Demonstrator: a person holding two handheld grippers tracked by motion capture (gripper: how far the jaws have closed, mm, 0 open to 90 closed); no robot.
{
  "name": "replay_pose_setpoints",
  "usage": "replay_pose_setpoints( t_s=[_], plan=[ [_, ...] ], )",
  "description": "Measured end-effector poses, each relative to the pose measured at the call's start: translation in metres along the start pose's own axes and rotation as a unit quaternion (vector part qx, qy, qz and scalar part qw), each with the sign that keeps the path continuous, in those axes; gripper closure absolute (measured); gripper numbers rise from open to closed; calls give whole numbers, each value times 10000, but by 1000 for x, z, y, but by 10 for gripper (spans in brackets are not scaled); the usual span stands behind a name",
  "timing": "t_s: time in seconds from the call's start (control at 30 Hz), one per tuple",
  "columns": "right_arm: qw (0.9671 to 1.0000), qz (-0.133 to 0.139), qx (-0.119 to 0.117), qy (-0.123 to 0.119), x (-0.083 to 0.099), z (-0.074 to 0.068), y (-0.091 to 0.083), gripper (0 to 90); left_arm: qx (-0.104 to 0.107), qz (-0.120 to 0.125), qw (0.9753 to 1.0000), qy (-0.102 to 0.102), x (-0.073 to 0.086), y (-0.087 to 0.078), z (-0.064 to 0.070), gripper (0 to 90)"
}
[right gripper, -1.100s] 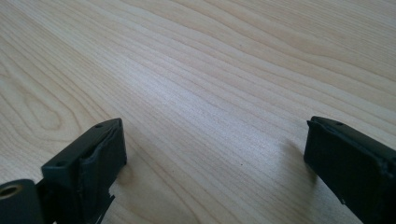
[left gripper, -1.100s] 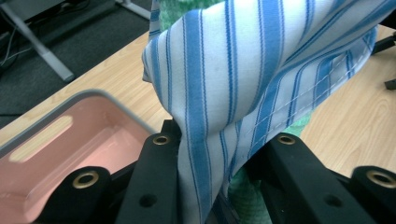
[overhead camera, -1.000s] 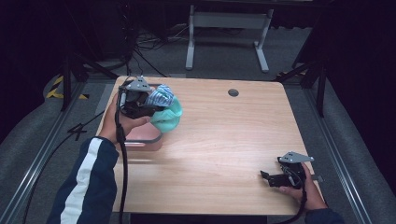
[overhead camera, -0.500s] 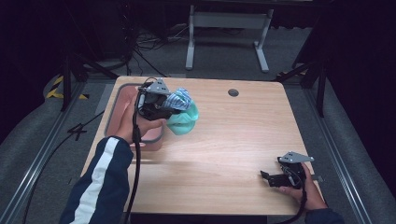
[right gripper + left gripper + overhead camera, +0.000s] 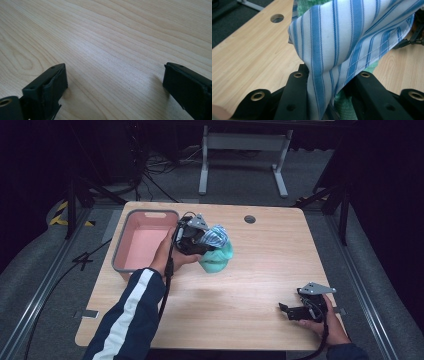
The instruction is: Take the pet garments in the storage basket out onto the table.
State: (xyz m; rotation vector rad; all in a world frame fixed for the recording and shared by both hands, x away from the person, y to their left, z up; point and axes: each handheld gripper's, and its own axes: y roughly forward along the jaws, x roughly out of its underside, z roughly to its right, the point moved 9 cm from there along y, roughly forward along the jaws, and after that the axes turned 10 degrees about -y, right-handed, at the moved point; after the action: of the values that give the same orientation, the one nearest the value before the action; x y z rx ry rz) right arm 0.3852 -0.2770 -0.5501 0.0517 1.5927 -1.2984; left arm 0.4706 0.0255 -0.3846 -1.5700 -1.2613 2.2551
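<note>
Right of the pink bin (image 5: pixel 144 246), the left gripper (image 5: pixel 200 239) now hangs over bare tabletop (image 5: pixel 260 270) with a bunched load: a blue-striped cloth (image 5: pixel 215 236) on top and a green cloth (image 5: pixel 216 259) drooping under it. A second ago that bundle was low at the bin's right edge; half a second ago, lifted just past the rim. Net: both cloths are out of the bin and travelling toward mid-table, so I'd read this as unloading, with set-down the next step. Left jaws are pinched narrow on the striped cloth (image 5: pixel 329 50), fabric squeezed between them, green cloth (image 5: pixel 342 105) peeking behind; can't tell if the green one is actually clamped or just dragged along, so it could slip. Right gripper (image 5: pixel 300 309) hasn't moved, parked near the front right corner, jaws wide apart, holding nothing, just above the wood (image 5: pixel 112 50).
</note>
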Motion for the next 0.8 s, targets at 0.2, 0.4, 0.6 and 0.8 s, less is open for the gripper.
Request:
replay_pose_setpoints(
  t_s=[0.2, 0.4, 0.6, 0.8],
  plan=[
    [10000, 1, 0, 0, 0, 0, 0, 59, 78, -142, 9999, -28, 4, 22, 3, 736],
    [10000, 2, 1, -2, 0, 0, 0, 59, 11, -316, 9995, -43, 12, 43, 1, 736],
    [10000, 2, 1, -4, 0, 0, 0, 59, -3, -465, 9989, -34, 20, 60, 2, 735],
    [10000, 1, 0, -1, 0, 0, 0, 59, -31, -637, 9979, -79, 29, 75, 1, 734]
  ],
)
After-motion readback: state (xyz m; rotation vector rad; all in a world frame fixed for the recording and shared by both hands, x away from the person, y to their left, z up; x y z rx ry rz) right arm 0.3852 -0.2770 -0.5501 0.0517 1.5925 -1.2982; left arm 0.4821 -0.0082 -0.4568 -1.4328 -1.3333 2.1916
